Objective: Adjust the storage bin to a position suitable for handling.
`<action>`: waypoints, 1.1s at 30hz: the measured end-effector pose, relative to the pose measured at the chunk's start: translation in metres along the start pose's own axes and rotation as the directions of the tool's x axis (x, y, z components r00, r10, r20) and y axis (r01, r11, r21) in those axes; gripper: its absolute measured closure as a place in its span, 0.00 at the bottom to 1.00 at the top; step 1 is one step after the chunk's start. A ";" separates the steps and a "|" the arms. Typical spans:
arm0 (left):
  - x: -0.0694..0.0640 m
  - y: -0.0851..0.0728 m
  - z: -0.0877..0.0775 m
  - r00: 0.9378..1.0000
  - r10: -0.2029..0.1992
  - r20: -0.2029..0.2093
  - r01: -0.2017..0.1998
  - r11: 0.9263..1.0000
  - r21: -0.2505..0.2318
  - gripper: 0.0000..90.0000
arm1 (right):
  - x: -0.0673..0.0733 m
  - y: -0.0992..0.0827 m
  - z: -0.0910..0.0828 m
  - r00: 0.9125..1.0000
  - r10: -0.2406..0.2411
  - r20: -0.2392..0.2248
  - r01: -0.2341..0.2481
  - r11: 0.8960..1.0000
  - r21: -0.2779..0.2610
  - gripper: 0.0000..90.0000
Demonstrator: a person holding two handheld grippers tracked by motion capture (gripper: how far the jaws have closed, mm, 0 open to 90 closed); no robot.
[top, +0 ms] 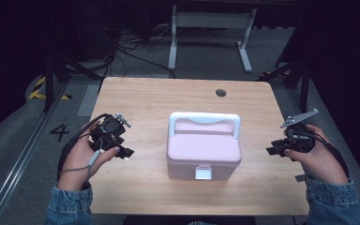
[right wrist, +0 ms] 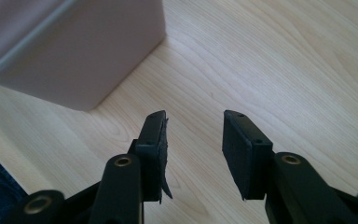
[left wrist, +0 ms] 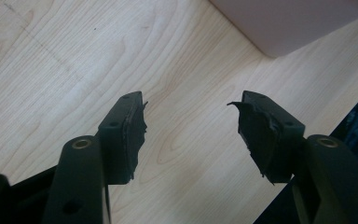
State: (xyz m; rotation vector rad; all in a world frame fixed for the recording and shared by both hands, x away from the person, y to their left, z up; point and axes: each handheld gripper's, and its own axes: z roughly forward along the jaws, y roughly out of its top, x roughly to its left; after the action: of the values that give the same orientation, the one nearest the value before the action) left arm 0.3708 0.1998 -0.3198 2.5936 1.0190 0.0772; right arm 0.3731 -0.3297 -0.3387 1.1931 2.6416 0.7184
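Observation:
A pink lidded box (top: 204, 151) with a white carry handle (top: 204, 119) and a white front latch (top: 203, 173) sits shut in the middle of the wooden table (top: 140, 98). My left gripper (top: 124, 152) hovers to the left of the box, jaws apart and empty. To the box's right is my right gripper (top: 273, 150), also open with nothing in it. A corner of the box (left wrist: 289, 23) appears beyond the left gripper (left wrist: 189, 123) in the left gripper view, and its side (right wrist: 74, 51) lies left of the right gripper (right wrist: 193, 135) in the right gripper view.
A round cable hole (top: 221, 92) lies near the table's far edge. Beyond the table stand a white desk frame (top: 211, 28) and loose cables on grey carpet. A metal rail (top: 23, 154) runs along the floor at the left.

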 end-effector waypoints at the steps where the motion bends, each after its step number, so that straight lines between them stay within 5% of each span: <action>1: 0.000 0.001 0.000 1.000 0.001 0.003 -0.001 1.000 -0.006 0.47 | 0.001 0.000 0.000 1.000 -0.006 -0.006 0.006 1.000 -0.011 0.69; 4: -0.002 0.005 -0.002 1.000 -0.009 0.006 0.009 0.999 -0.033 0.45 | 0.004 -0.002 -0.002 1.000 -0.012 -0.023 0.010 0.999 -0.051 0.67; 10: -0.017 0.016 -0.010 0.998 0.055 0.009 -0.054 0.995 -0.087 0.45 | 0.003 -0.010 -0.001 1.000 0.011 -0.010 -0.011 0.998 -0.063 0.66; 15: -0.016 0.023 -0.008 0.998 0.055 0.008 -0.053 0.989 -0.140 0.50 | 0.006 -0.014 -0.005 1.000 0.020 -0.015 -0.022 0.995 -0.096 0.65; 19: -0.015 0.030 -0.008 0.994 0.059 0.095 -0.035 0.970 -0.241 0.48 | 0.007 -0.017 -0.004 0.999 0.020 -0.025 -0.022 0.995 -0.099 0.64; 20: -0.015 0.030 -0.008 0.994 0.059 0.095 -0.035 0.970 -0.241 0.45 | 0.007 -0.017 -0.004 0.999 0.020 -0.025 -0.022 0.995 -0.099 0.64; 22: -0.017 0.036 -0.007 0.992 0.057 0.111 -0.024 0.959 -0.284 0.45 | 0.006 -0.019 -0.002 0.999 0.026 -0.030 -0.029 0.996 -0.088 0.63; 27: -0.019 0.048 0.001 0.993 0.061 0.102 -0.026 0.948 -0.316 0.43 | 0.005 -0.020 0.002 0.998 0.026 -0.055 -0.031 0.994 -0.101 0.63; 33: -0.023 0.063 0.010 0.994 0.081 0.069 -0.055 0.948 -0.315 0.41 | 0.005 -0.024 0.004 0.997 0.034 -0.063 -0.040 0.995 -0.097 0.63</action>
State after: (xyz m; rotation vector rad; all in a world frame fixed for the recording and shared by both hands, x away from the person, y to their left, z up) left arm 0.3966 0.1390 -0.3062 2.3217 0.8146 0.1374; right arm 0.3553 -0.3376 -0.3537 1.2151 2.6052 0.8936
